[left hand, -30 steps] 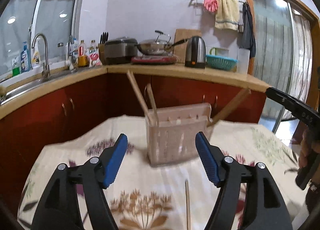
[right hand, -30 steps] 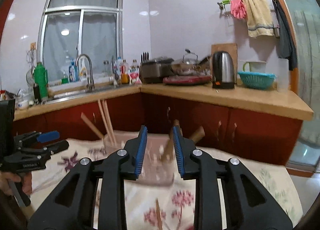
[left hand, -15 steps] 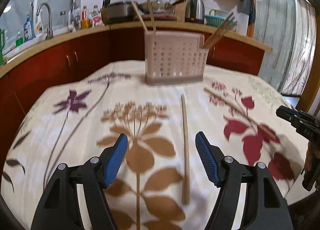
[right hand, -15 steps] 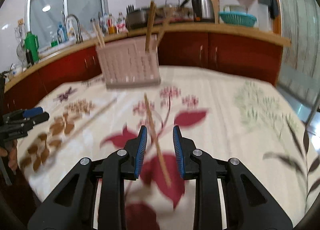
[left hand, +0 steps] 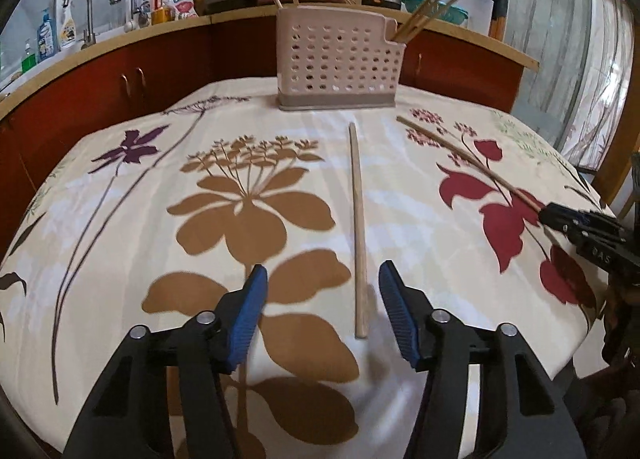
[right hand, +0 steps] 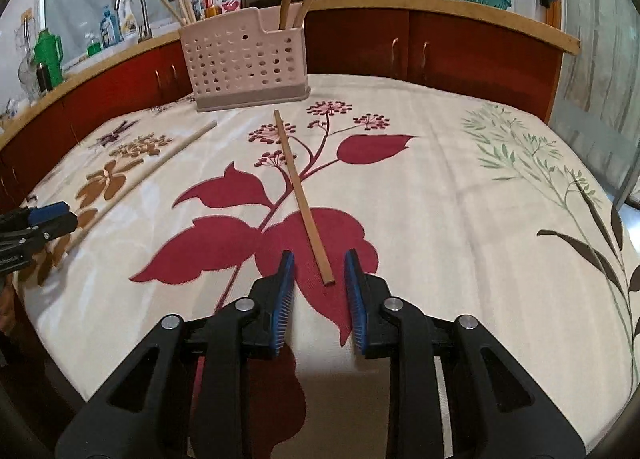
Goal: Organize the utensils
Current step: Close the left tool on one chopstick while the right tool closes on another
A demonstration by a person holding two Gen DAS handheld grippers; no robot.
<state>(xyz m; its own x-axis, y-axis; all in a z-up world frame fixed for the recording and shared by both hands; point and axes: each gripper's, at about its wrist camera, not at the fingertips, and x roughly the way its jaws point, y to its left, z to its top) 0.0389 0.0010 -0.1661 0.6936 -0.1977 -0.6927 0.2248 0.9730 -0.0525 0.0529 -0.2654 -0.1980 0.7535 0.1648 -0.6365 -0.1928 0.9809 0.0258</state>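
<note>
Both my hand-held grippers, left (left hand: 320, 313) and right (right hand: 319, 287), gape open; each chopstick (right hand: 301, 199) looks light, stiff, best pinched near its end.

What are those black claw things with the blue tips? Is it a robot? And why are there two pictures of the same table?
It is not a robot. A person holds one gripper in each hand, and each has a camera looking along its two fingers. One picture comes from the left gripper, the other from the right gripper. That is why you see the same table twice, from two sides. On the flowered tablecloth stands a pink holder with chopsticks already in it. Two more lie loose: a pale chopstick in front of the left gripper and a brown chopstick in front of the right one. Both grippers are open and hold nothing.
</note>
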